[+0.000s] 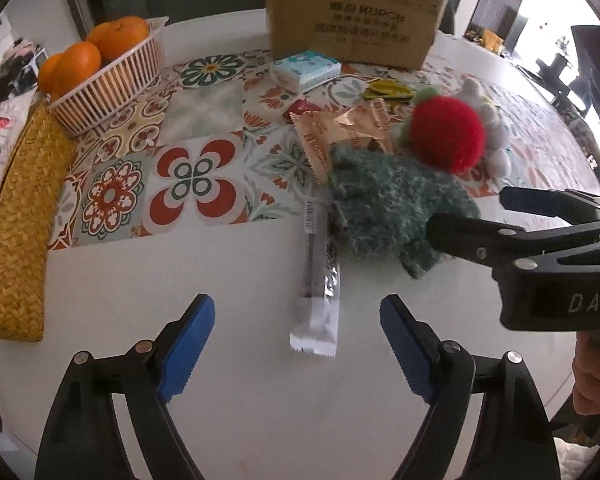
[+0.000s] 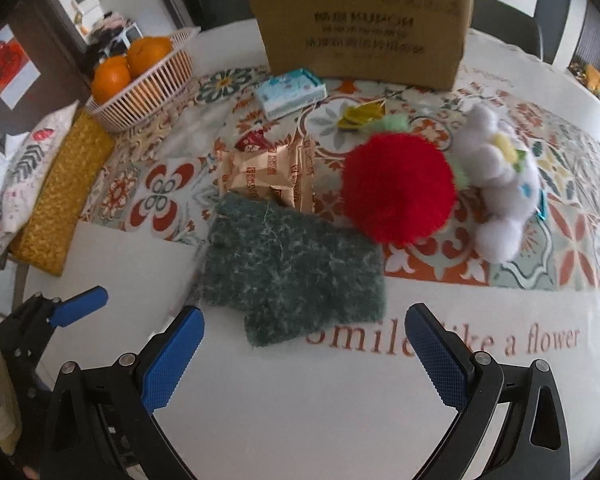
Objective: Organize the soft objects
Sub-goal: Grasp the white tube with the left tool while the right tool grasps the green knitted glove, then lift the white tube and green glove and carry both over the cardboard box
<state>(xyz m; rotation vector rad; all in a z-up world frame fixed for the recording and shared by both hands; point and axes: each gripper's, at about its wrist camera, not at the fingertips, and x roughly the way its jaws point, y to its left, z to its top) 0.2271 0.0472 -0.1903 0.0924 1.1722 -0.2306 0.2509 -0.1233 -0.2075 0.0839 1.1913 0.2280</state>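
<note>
far left on my bench point(image 1: 220, 420) i count one woven straw pouch point(image 1: 18, 232), lying lengthwise beside one white slatted basket point(image 1: 112, 88). the basket holds oranges point(image 1: 122, 36); i can make out four in the left wrist view, though the back ones overlap.

moving right, one tissue pack point(image 1: 304, 70) sits far, just in front of one cardboard box point(image 1: 352, 20) standing upright at the far edge. nearer, i see one small red packet point(image 1: 302, 108), and a bunch of tan snack wrappers point(image 1: 340, 136) whose number i cannot tell, as they overlap. one long white and silver sachet point(image 1: 320, 292) lies near, pointing toward me, in front of my left gripper point(image 1: 296, 344), whose jaws are spread wide with nothing between them.

the soft things sit right of centre, three in all: one dark green fuzzy cloth point(image 2: 292, 272) lying flat at the near edge of the patterned mat, one red pompom plush point(image 2: 398, 186) just behind it, and one white plush point(image 2: 500, 184) touching the red one on its right. one yellow-green wrapper point(image 2: 360, 114) lies behind the red plush.

my right gripper point(image 2: 304, 360) hangs just near of the green cloth, jaws released and empty; in the left wrist view its nearer finger overlaps the cloth's right edge.
</note>
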